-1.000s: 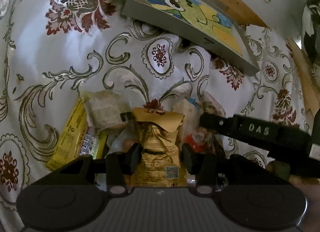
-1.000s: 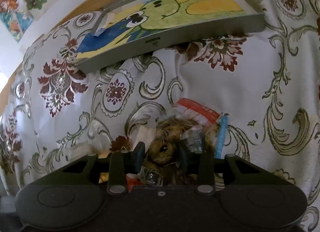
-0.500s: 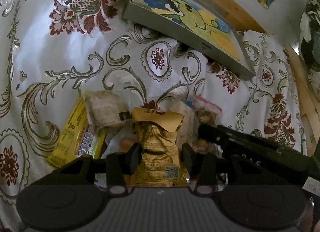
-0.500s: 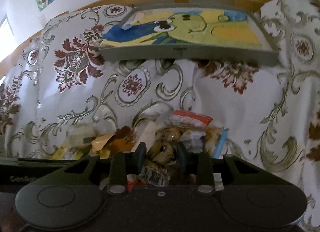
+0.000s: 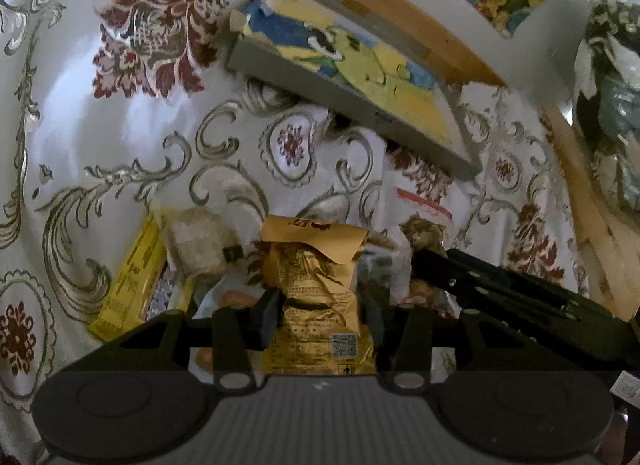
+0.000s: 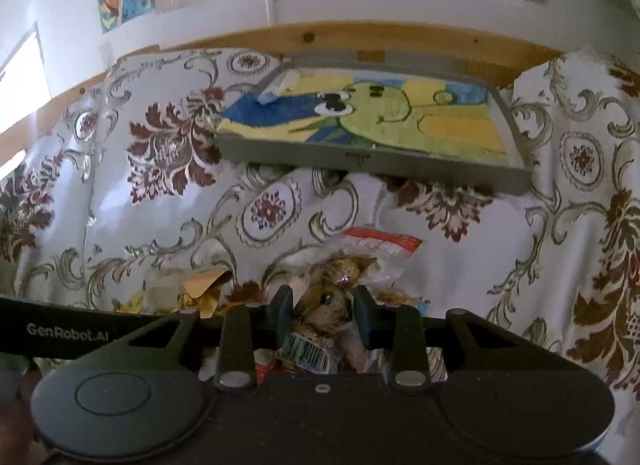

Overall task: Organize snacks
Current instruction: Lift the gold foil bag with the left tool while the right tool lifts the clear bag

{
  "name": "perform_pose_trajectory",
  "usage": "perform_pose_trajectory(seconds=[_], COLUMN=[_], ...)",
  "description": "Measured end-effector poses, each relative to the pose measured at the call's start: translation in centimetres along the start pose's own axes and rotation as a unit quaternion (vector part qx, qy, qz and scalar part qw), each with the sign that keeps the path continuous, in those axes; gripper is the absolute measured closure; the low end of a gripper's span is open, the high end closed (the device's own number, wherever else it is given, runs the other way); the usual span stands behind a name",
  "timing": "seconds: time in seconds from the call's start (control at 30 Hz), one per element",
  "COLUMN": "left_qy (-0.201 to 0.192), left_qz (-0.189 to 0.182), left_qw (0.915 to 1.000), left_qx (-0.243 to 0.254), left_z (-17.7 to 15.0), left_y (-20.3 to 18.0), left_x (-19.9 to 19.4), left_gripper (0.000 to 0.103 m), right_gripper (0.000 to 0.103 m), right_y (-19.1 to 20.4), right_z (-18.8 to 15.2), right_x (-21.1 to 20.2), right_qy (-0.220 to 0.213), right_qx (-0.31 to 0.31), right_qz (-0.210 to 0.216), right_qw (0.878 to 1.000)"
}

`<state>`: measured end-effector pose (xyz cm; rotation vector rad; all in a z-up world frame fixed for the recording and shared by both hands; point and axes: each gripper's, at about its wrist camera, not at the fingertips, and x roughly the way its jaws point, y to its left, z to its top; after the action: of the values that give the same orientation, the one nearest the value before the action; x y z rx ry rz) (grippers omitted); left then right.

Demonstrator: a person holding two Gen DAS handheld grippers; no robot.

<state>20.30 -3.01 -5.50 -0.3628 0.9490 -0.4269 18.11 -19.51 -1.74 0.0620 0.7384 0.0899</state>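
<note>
Now we have a packet in each tool, and both grips look thin. At lower left of the left wrist view, a yellow bar (image 5: 132, 277) and a pale bun (image 5: 198, 243) lie on the patterned cloth (image 5: 80, 113) beside the pile; we could drag them along if we pull away low. At centre, our left tool (image 5: 320, 305) is closed narrowly on the gold bag (image 5: 316, 285), with the pads at the bag's crumpled middle. We judge that foil slick and puffy, so it may slide out or swing if we move fast. To the right of it, the other tool's dark arm crosses the frame very close, and the two could knock together on the way up.

Turning to the right wrist view, our right tool (image 6: 322, 315) is pinched on a clear packet (image 6: 340, 289) of brown pieces with a red strip on top. We cannot tell how much film the pads have; a hold on loose film alone could tear or let go. Other wrappers sit under it and may snag.

Above centre, the grey tray (image 6: 372, 157) with the cartoon lining sits askew on rumpled cloth, so a packet dropped at its rim may slip off.
</note>
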Motion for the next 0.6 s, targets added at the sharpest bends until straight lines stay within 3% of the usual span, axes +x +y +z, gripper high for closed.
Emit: perform_pose_trajectory(seconds=[0.27, 0.43, 0.6], left_qy=[-0.04, -0.081, -0.093], left_qz=[0.0, 0.026, 0.023], left_qw=[0.9992, 0.9961, 0.9953], left_qx=[-0.003, 0.024, 0.019], left_z=[1.2, 2.2, 2.8], left_y=[0.1, -0.7, -0.7], left_x=[-0.7, -1.2, -1.3], left_gripper=[0.054, 0.054, 0.054], right_gripper=[0.069, 0.069, 0.069], right_y=[0.8, 0.3, 0.0], right_z=[0.3, 0.9, 1.3], right_x=[-0.7, -1.0, -1.2], right_qy=[-0.037, -0.057, -0.069], right_qx=[-0.04, -0.02, -0.017], right_qz=[-0.025, -0.018, -0.024], right_qw=[0.998, 0.998, 0.997])
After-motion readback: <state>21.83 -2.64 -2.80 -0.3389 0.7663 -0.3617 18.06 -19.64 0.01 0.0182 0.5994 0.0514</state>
